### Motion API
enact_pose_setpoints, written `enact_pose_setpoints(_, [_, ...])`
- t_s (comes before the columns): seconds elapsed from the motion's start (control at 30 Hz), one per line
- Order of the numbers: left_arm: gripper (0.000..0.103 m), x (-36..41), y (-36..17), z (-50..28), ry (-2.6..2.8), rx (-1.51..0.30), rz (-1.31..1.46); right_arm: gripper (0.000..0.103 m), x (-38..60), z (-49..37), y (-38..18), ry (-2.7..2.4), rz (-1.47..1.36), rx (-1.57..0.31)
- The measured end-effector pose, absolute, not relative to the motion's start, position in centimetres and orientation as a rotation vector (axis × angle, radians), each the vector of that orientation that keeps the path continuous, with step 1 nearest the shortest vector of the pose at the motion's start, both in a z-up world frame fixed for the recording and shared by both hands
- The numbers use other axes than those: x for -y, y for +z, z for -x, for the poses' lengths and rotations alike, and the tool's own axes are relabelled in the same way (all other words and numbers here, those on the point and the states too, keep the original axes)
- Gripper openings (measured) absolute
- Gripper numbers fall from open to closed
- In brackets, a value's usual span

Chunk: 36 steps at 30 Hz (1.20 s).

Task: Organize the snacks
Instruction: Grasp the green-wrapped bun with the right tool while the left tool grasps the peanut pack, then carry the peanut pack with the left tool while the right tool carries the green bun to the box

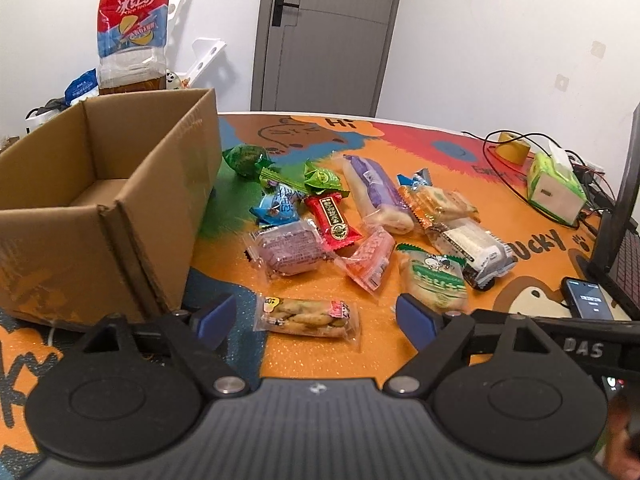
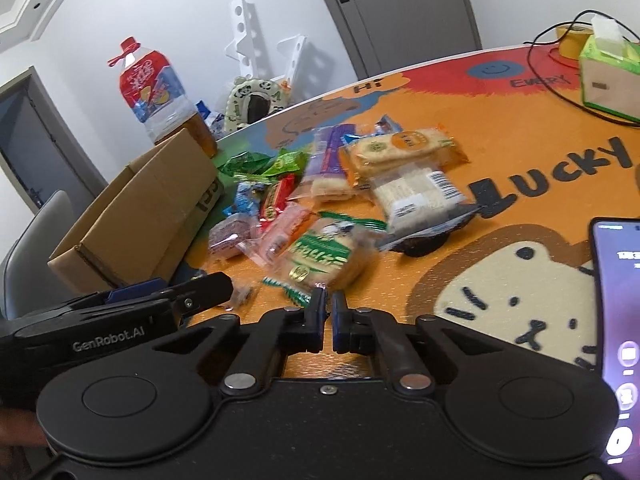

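Observation:
An open cardboard box (image 1: pixel 100 208) stands at the left of the table; it also shows in the right wrist view (image 2: pixel 140 204). Several wrapped snacks lie in a pile right of it. A clear pack of biscuits (image 1: pixel 306 316) lies nearest, between the tips of my left gripper (image 1: pixel 316 318), which is open and low over the table. A green-and-white pack (image 1: pixel 436 280) lies by its right finger and also shows in the right wrist view (image 2: pixel 324 258). My right gripper (image 2: pixel 328 320) is shut and empty, just short of that green-and-white pack.
A large iced-tea bottle (image 1: pixel 132 32) stands behind the box. A tissue box (image 1: pixel 556 184), tape roll (image 1: pixel 512 146) and cables lie at the far right. A phone (image 2: pixel 618 320) lies near right, a laptop (image 1: pixel 624 216) beside it. The left gripper's body (image 2: pixel 116 316) reaches in at left.

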<state>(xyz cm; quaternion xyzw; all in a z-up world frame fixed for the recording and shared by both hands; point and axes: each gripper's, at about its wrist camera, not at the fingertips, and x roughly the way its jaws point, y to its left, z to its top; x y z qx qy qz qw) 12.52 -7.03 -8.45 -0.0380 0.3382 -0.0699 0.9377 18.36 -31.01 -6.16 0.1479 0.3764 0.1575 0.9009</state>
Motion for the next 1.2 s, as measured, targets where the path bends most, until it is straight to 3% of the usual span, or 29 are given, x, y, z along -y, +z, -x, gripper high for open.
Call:
enact_pose_setpoints(0.2, [0.087,7.3,-9.4,-13.2,-0.110,-0.689,0.063,0.005,31.8,-18.3,-5.8,0.255,-0.270,-0.771])
enact_pose_setpoints(0.27, [0.085,7.3,-9.6,-13.4,-0.108,-0.686,0.060,0.011,31.8,-18.4,-5.6,0.242,-0.263,-0.772])
enact_pose_setpoints(0.4, [0.079,7.4,-10.0,-13.7,-0.099,-0.684,0.056,0.036,31.0,-18.7,-5.3,0.261,-0.264,-0.759])
enact_pose_setpoints(0.53, [0.060,7.4,-10.3,-13.6,-0.086,-0.673,0.042,0.057,30.1,-19.2,-5.2,0.259,-0.259,-0.753])
enact_pose_setpoints(0.67, [0.055,7.1,-10.2,-13.3,-0.104,-0.667,0.069,0.058,29.2,-19.9,-5.4,0.269,-0.257,-0.767])
enact_pose_setpoints(1.2, [0.055,6.2,-7.6,-12.1,-0.079,-0.613,0.099,0.066,27.2,-21.2,-6.4,0.259,-0.183,-0.771])
